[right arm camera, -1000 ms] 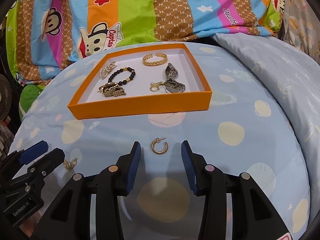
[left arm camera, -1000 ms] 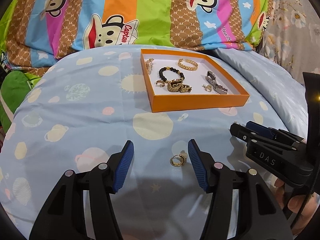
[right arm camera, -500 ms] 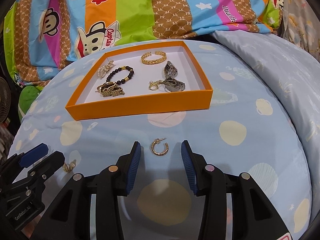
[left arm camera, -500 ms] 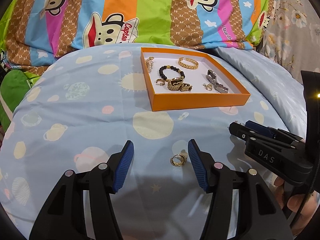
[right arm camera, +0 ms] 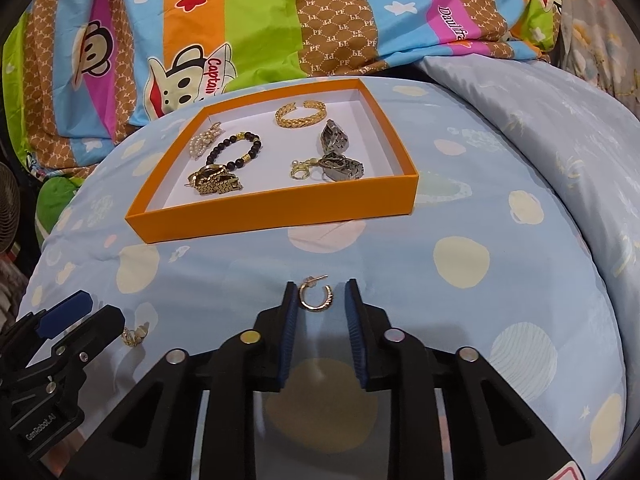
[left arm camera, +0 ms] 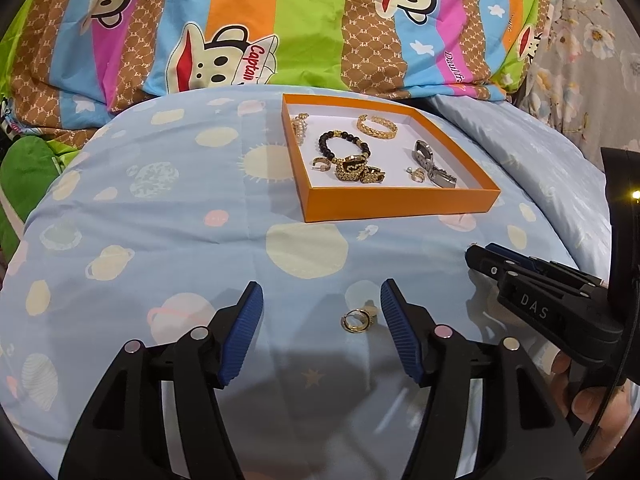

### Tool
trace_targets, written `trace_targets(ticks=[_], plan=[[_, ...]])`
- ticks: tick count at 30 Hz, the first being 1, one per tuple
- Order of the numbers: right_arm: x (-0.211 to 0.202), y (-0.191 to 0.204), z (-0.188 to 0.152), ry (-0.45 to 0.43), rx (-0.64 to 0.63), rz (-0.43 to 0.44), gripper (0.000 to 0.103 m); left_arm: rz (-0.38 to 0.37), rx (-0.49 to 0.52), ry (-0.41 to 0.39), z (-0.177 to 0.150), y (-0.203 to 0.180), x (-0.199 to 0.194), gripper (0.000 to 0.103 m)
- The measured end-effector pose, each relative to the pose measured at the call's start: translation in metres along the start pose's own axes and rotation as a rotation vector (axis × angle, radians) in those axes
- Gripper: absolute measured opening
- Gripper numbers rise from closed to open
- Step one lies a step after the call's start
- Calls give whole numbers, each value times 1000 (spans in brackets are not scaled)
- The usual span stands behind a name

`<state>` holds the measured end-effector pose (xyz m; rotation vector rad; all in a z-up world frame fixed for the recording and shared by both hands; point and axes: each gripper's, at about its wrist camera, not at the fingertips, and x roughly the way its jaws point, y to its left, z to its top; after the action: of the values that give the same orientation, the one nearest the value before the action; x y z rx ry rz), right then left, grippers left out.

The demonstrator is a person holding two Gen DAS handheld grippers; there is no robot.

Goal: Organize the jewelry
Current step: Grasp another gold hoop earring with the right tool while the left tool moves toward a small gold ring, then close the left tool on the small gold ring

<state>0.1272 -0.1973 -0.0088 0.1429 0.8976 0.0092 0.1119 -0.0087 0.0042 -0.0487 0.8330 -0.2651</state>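
Note:
An orange tray [left arm camera: 400, 203] [right arm camera: 280, 216] on the blue bedspread holds a gold cuff [right arm camera: 301, 115], a black bead bracelet [right arm camera: 234, 151], watches and small earrings. My left gripper [left arm camera: 320, 320] is open, low over the bed, with a small gold hoop earring [left arm camera: 357, 321] lying between its fingertips, nearer the right one. My right gripper [right arm camera: 318, 300] is partly closed around a gold hoop earring [right arm camera: 315, 299] that lies on the bedspread; its pads stand just beside the hoop, with no contact visible. Each gripper shows at the edge of the other's view.
A bright striped cartoon quilt [left arm camera: 280, 28] is bunched behind the tray. A fold of pale blue duvet [right arm camera: 540, 128] rises at the right. A green cushion [left arm camera: 24, 172] lies at the left edge.
My right gripper's fingers have narrowed around the gold hoop earring. My left gripper stays open and almost still over its earring.

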Motion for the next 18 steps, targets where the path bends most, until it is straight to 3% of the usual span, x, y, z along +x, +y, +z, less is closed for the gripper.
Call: trace_targets(ticks=[16,18], plan=[[-12,-18,-6,-35,61,12,16,-25,96,37,-4,-18,3,59],[-12,-18,-7,-33,61,12,16,-24,101,47,-5,-19,5,48]])
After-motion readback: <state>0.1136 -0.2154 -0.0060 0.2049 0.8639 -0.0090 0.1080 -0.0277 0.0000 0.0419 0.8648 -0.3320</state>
